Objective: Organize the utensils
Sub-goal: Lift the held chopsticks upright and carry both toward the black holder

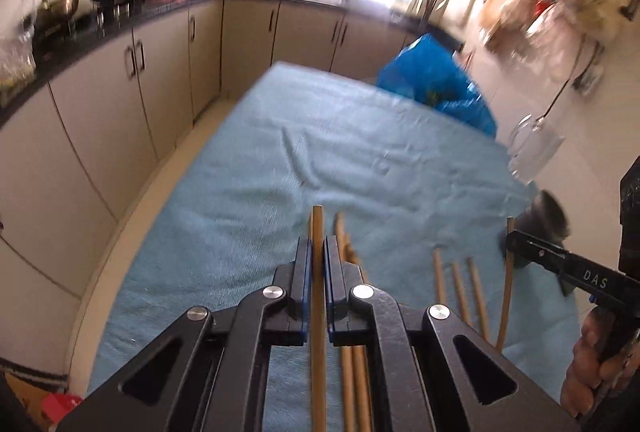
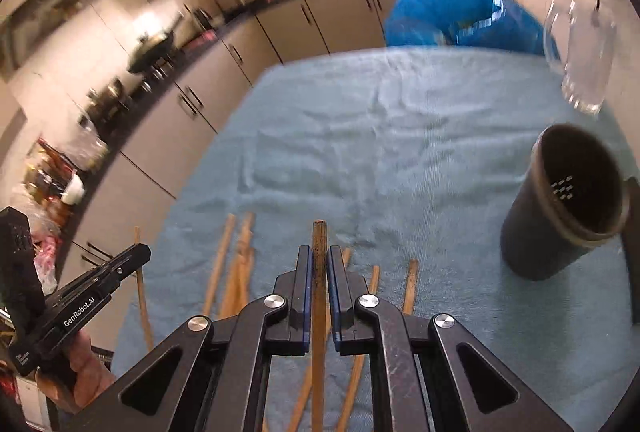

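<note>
My left gripper (image 1: pixel 318 244) is shut on a wooden chopstick (image 1: pixel 317 220), held above the blue cloth. My right gripper (image 2: pixel 319 252) is shut on a darker, stained chopstick (image 2: pixel 320 232). Several loose chopsticks (image 1: pixel 460 284) lie on the cloth between the two grippers, also seen as loose chopsticks (image 2: pixel 236 264) in the right wrist view. A dark round utensil holder (image 2: pixel 564 204) stands upright to the right, its open mouth tilted toward the camera. In the left wrist view the right gripper (image 1: pixel 514 238) appears at the right edge holding its chopstick, with the holder (image 1: pixel 546 216) behind it.
A blue towel covers the table (image 2: pixel 400 136). A clear glass mug (image 2: pixel 580 60) stands at the far right corner, a blue plastic bag (image 2: pixel 452 8) behind the table. Kitchen cabinets (image 1: pixel 120 104) and a counter with pots run along the left. A hand (image 2: pixel 86 372) grips the left tool.
</note>
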### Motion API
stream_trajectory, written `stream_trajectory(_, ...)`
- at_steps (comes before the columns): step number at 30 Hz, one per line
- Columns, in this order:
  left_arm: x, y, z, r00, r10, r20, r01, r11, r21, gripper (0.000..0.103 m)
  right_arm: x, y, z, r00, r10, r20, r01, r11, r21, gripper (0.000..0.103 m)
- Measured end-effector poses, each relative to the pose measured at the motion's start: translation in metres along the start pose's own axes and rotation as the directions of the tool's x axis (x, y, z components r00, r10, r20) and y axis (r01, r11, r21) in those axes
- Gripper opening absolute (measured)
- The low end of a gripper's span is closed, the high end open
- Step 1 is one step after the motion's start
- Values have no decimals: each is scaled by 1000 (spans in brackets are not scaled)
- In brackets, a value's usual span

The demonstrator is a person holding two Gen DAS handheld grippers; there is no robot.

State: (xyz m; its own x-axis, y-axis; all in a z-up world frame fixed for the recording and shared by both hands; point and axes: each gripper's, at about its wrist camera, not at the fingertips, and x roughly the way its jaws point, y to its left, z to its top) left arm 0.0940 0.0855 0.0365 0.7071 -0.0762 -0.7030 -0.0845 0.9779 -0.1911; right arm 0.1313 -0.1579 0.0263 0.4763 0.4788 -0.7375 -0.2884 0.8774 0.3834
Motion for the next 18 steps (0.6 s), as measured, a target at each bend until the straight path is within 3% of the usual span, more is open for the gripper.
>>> stream_trajectory(7,-43,-18,-5,990,7,142,-14,999,50,5,-46,16,-17,983,35,179,-25,998,-60,8)
stream_trajectory(12,-64,-28,-8,984,5,180,-18,997,72,5,-79,26,-35,960,60,273,-31,994,-107,8)
stream_trajectory(18,-75,-33,-12,984,-13,176,0,997,72,5,-104,31,-50,942,87,324,-53,992,-115,8)
